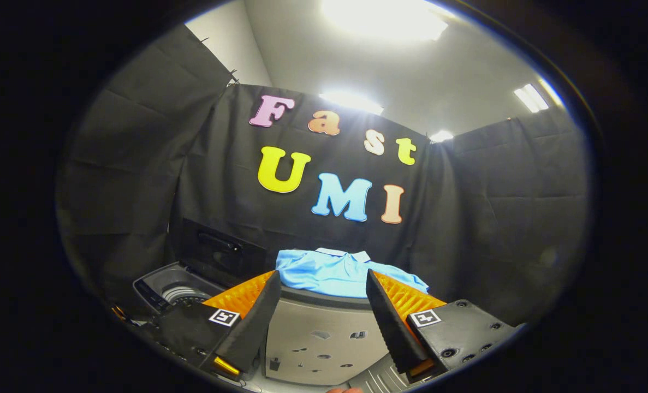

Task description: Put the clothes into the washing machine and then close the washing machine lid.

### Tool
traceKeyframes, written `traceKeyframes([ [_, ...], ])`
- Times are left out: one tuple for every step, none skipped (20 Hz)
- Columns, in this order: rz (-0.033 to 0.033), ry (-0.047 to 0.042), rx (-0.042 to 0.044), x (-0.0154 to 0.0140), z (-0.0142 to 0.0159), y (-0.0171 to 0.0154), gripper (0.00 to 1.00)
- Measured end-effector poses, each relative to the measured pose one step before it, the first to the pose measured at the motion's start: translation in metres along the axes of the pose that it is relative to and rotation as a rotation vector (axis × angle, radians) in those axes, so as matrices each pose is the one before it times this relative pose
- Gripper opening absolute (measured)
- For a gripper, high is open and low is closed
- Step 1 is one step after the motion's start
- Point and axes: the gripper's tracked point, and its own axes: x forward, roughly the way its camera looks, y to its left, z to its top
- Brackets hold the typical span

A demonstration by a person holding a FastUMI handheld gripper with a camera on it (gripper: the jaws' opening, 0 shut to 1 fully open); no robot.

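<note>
While my fingers [322, 305] stand spread wide with nothing between them, I hover above a pale grey surface [324, 333] that runs out ahead of me. No cloth touches either finger; the gap is bare and the surface shows through it.

Just beyond the fingertips, at the far edge of that surface, lies the light blue shirt [339, 272], the clothes I am meant to move. It sits almost straight ahead, framed by the gap between my fingers, reaching a little further toward my right finger than my left. It lies flat and loosely folded, collar toward the booth wall, with its long axis running crosswise to the line of my fingers, so both fingertips face its near hem rather than one end of it.

Off beyond my left finger, and lower than the shirt, the washing machine [177, 289] stands with its tub exposed and its dark lid [221, 252] tipped up against the black cloth wall.

By my judgement the coming move is a short push straight forward and slightly down, so the spread fingers straddle a fold of the near hem before closing. From there the carry goes leftward to the open tub, which lies clear of the shirt.
</note>
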Motion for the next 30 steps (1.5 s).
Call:
traceKeyframes([
  [-0.00117, -0.00318, -0.00316, 0.01011, 0.00711, -0.00435, 0.97],
  [-0.00434, -0.00689, -0.00345, 0.01144, 0.00811, -0.0048, 0.97],
  [-0.00676, -0.00924, -0.01117, 0.01227, 0.00688, -0.00647, 0.97],
  [-0.01152, -0.01109, -0.02218, 0.01388, 0.00608, -0.00706, 0.97],
  [-0.01221, -0.00763, -0.02619, 0.01509, 0.00266, -0.00606, 0.97],
  [-0.00298, 0.0096, -0.01939, 0.01587, -0.00046, -0.00415, 0.97],
  [0.00644, 0.01897, -0.00591, 0.01414, -0.00627, -0.00087, 0.97],
  [0.00809, 0.01872, 0.00055, 0.01571, -0.00439, -0.00098, 0.97],
  [0.00408, 0.02001, -0.00046, 0.01496, -0.00288, -0.00315, 0.97],
  [0.01062, 0.02416, 0.00342, 0.0147, -0.00556, -0.00129, 0.97],
  [0.01585, 0.02748, 0.0071, 0.01519, -0.00586, 0.00061, 0.97],
  [0.01509, 0.02942, 0.00891, 0.01381, -0.00633, 0.00045, 0.97],
  [0.00678, 0.02443, 0.01102, 0.01134, -0.00417, -0.00224, 0.97],
  [-0.0023, 0.01088, 0.01291, 0.01149, -0.00064, -0.00287, 0.97],
  [0.00338, 0.01272, 0.00652, 0.0114, -0.00073, -0.00034, 0.97],
  [0.00247, 0.01595, -0.00088, 0.01331, -0.00166, -0.00099, 0.97],
  [0.00331, 0.01618, -0.00236, 0.01238, -0.00304, -0.00086, 0.97],
  [0.00528, 0.02018, -0.0011, 0.01261, -0.00285, -0.00025, 0.97],
  [0.00329, 0.02214, 0.00244, 0.01134, -0.00245, -0.00089, 0.97],
  [0.00091, 0.01852, 0.00386, 0.0112, -0.00263, -0.00141, 0.97],
  [0.00492, 0.0203, 0.00773, 0.0092, -0.00349, -0.00048, 0.97],
  [0.0118, 0.02166, 0.01205, 0.01003, -0.00341, 0.00202, 0.97],
  [0.00421, 0.0259, 0.00882, 0.00862, -0.00645, -0.00051, 0.98],
  [-0.00144, 0.0176, 0.00331, 0.00704, -0.00334, -0.00267, 0.97],
  [-0.00026, 0.01492, 0.00015, 0.00654, -0.00324, -0.00113, 0.98],
  [-0.00282, 0.01456, -0.0047, 0.00472, -0.00327, -0.00209, 0.98],
  [0.00189, 0.01565, -0.00367, 0.00562, -0.00429, -0.00157, 0.98],
  [0.00424, 0.01543, -0.00161, 0.0045, -0.00347, -0.00131, 0.98],
  [0.00694, 0.0164, -0.00304, 0.00364, -0.00352, -0.00096, 0.98],
  [0.00357, 0.01776, -0.00637, 0.00465, -0.00279, -0.00085, 0.98],
])
